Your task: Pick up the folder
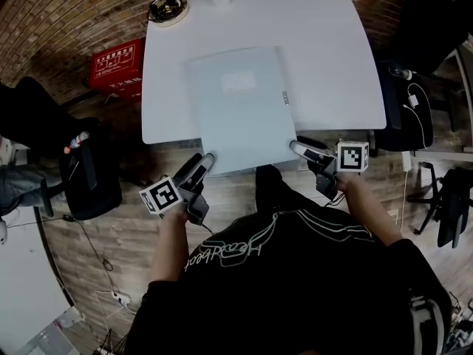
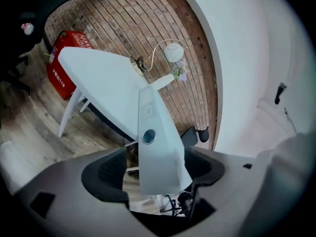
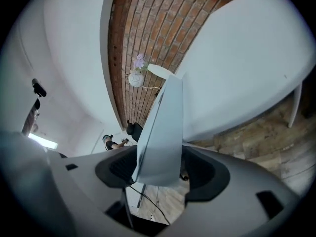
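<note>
Head view: finds a pale grey-blue, flat plastic folder (image 1: 240,109) lying on the white square table (image 1: 325,43), set toward the table's near side with its front edge hanging past the table's near edge. Puts the left gripper (image 1: 203,163) at the folder's corner off the table's near-left side, and the right gripper (image 1: 301,150) at the corner off the table's near-right side. Reads both as open in the gripper views: spread jaws with a folder corner between each pair, a clear gap beside one pad on the left, pads close but apparently not pressing on the right. Judges the folder not yet lifted off the table. Could go wrong from here in several ways: closing on too little of a corner and losing it once the weight comes on; closing one side before the other and skewing the folder across the table; raising the two corners unevenly and letting the thin cover flex or fall open; pushing it further onto the table instead of clamping it.
</note>
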`<state>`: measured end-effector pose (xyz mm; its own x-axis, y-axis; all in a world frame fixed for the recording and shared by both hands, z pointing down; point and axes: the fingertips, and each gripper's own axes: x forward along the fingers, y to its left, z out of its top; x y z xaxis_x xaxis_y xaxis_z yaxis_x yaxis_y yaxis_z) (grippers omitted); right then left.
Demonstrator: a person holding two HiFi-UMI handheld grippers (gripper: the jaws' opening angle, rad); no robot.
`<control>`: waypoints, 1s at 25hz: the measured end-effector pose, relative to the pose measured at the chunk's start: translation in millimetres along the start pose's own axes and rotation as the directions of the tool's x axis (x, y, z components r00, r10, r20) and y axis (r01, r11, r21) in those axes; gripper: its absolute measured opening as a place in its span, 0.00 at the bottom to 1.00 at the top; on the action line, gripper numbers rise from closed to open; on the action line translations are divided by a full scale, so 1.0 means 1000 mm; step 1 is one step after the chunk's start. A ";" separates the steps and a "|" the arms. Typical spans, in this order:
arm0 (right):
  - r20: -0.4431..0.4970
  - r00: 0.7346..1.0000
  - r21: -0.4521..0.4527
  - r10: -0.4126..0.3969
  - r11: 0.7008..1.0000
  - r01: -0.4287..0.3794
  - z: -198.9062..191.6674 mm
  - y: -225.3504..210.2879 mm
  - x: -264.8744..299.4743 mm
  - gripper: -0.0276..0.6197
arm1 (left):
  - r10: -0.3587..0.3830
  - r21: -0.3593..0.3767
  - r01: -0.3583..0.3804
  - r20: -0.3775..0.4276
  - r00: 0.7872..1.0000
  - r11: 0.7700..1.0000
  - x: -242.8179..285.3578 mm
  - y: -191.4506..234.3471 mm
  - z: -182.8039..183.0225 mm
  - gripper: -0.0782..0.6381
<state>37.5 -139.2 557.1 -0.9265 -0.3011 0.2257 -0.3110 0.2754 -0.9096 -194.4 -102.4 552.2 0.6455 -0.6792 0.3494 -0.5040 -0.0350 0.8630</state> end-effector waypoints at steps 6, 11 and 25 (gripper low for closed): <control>-0.020 0.993 0.115 0.114 0.987 -0.111 -0.012 -0.007 0.003 0.45 | -0.098 -0.130 0.094 -0.025 0.995 0.987 0.009 0.003 -0.018 0.60; -0.006 0.983 0.179 0.183 0.967 -0.179 -0.016 -0.008 0.006 0.45 | -0.180 -0.189 0.171 -0.029 0.983 0.967 0.015 0.003 -0.022 0.60; -0.023 0.980 0.162 0.198 0.968 -0.192 -0.020 -0.005 0.010 0.45 | -0.234 -0.177 0.223 -0.042 0.971 0.959 0.015 -0.001 -0.027 0.53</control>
<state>25.3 -125.5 570.5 -0.9744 -0.2193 0.0489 -0.0889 0.1764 -0.9803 -168.9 -92.2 566.9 0.7691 -0.6205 0.1532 -0.2379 -0.0555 0.9697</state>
